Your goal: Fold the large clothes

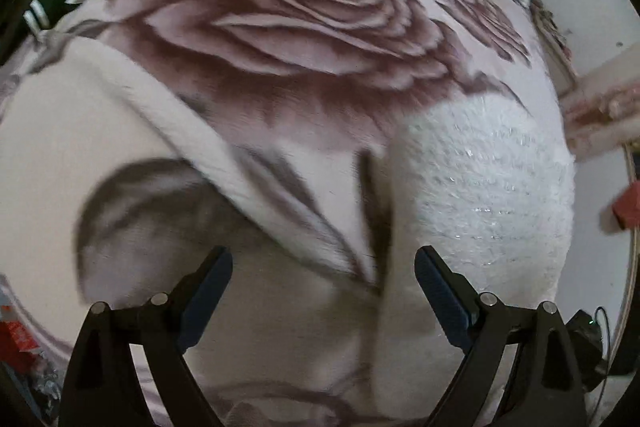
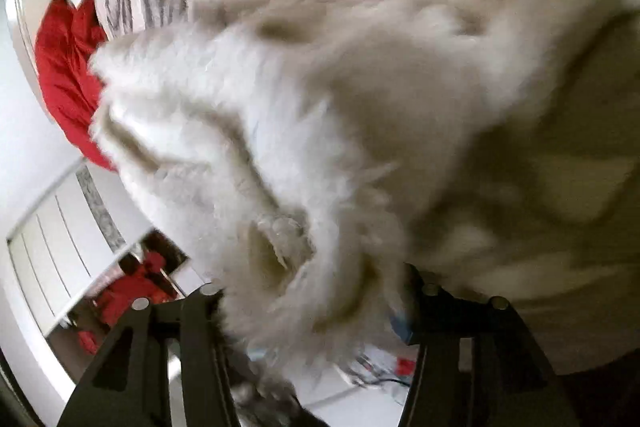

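The white fluffy garment (image 1: pixel 488 187) lies on the bed, on a rose-printed blanket (image 1: pixel 288 11), and the coming move turns on which hand-held gripper sits closer to it. The left hand-held gripper (image 1: pixel 324 291) hangs over the blanket with its jaws wide apart and nothing between them; from it the garment lies ahead and to the right, its near edge just beyond the right finger, apart from it. The right hand-held gripper (image 2: pixel 312 303) is the nearer one by far: a bunched fold of the white fluffy garment (image 2: pixel 248 131) fills the gap between its fingers, and the pads seem to press on the pile, though blur hides the contact itself. In that view the garment's length runs away from the jaws toward a red garment (image 2: pixel 68 79) at the bed's far side. A fold would likely need the left hand-held gripper to travel rightward to an edge.
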A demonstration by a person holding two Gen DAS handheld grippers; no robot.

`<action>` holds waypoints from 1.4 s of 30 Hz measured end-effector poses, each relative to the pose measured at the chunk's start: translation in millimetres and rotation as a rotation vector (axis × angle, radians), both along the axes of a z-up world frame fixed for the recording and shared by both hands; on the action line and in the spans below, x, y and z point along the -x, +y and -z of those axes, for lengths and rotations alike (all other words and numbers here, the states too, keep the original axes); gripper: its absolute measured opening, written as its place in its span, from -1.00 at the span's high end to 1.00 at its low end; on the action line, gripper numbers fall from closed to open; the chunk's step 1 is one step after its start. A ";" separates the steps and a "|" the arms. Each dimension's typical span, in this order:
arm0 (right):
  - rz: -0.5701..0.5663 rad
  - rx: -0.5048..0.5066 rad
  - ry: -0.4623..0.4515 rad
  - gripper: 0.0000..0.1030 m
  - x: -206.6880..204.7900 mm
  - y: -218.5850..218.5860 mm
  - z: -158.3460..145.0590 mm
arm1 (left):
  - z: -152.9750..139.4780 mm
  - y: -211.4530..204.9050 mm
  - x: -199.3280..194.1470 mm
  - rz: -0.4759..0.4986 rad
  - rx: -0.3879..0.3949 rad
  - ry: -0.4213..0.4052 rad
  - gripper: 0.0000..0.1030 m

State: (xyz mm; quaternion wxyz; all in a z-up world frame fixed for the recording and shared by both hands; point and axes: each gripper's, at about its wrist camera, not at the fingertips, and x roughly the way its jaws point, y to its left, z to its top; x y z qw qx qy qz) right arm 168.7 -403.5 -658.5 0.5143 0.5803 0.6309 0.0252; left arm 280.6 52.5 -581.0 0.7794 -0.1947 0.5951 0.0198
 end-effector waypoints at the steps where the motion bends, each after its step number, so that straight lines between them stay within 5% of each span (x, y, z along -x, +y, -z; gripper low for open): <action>1: -0.043 0.048 -0.028 -0.18 -4.6 -12.3 -15.8 | 1.1 -8.8 -0.3 0.015 0.003 -0.010 -0.81; 5: -0.238 0.293 -0.201 -0.30 -50.2 -32.1 -85.4 | 3.9 -34.7 -8.3 0.037 -0.016 -0.057 -0.81; 8: -0.402 0.343 -0.346 -0.34 -111.6 -13.6 -113.2 | 6.4 -36.7 -12.0 0.018 -0.015 -0.063 -0.81; 11: -0.590 0.339 -0.436 -0.38 -186.5 32.5 -106.3 | 8.8 -32.7 -10.6 -0.003 -0.002 -0.064 -0.82; 15: -0.800 0.384 -0.367 -0.39 -245.5 77.7 -62.5 | 7.0 -34.5 -7.3 -0.010 -0.013 -0.067 -0.82; 16: -0.825 0.382 -0.357 -0.25 -241.3 78.7 -54.2 | 6.1 -35.4 -6.5 -0.011 -0.020 -0.066 -0.82; 17: -0.837 0.396 -0.373 0.04 -241.1 84.6 -54.6 | 5.0 -36.2 -5.6 -0.012 -0.029 -0.064 -0.82; 18: -0.842 0.392 -0.398 0.58 -238.2 90.2 -60.1 | 2.9 -37.0 -5.2 -0.012 -0.040 -0.062 -0.82; 22: -0.735 0.381 -0.474 0.71 -208.0 81.2 -105.6 | -5.6 -39.0 -3.5 -0.021 -0.046 -0.063 -0.81; 26: -0.570 0.456 -0.487 0.73 -170.1 54.1 -175.1 | -18.8 -54.2 -5.3 0.014 -0.037 -0.092 -0.82; 29: -0.553 0.578 -0.449 0.73 -162.8 33.2 -189.6 | -22.9 -77.6 -14.9 0.064 -0.083 -0.103 -0.83; 31: -0.613 0.729 -0.418 0.73 -170.6 33.9 -168.4 | -14.8 -86.9 -24.1 0.074 -0.083 -0.082 -0.97; 36: -0.712 0.757 -0.239 0.68 -191.4 35.5 -47.3 | 10.3 -99.3 -37.7 0.129 -0.089 -0.037 -1.00; 39: -0.772 0.773 -0.259 0.55 -201.3 40.0 -45.0 | 3.1 -95.5 -39.1 0.127 -0.087 -0.023 -1.00; 41: -0.757 0.672 -0.260 0.32 -204.4 26.4 -56.5 | -5.0 -86.2 -36.0 0.107 -0.077 -0.008 -0.99; 42: -0.741 0.614 -0.273 0.04 -203.5 13.8 -65.4 | -10.3 -79.5 -32.2 0.091 -0.061 -0.010 -0.99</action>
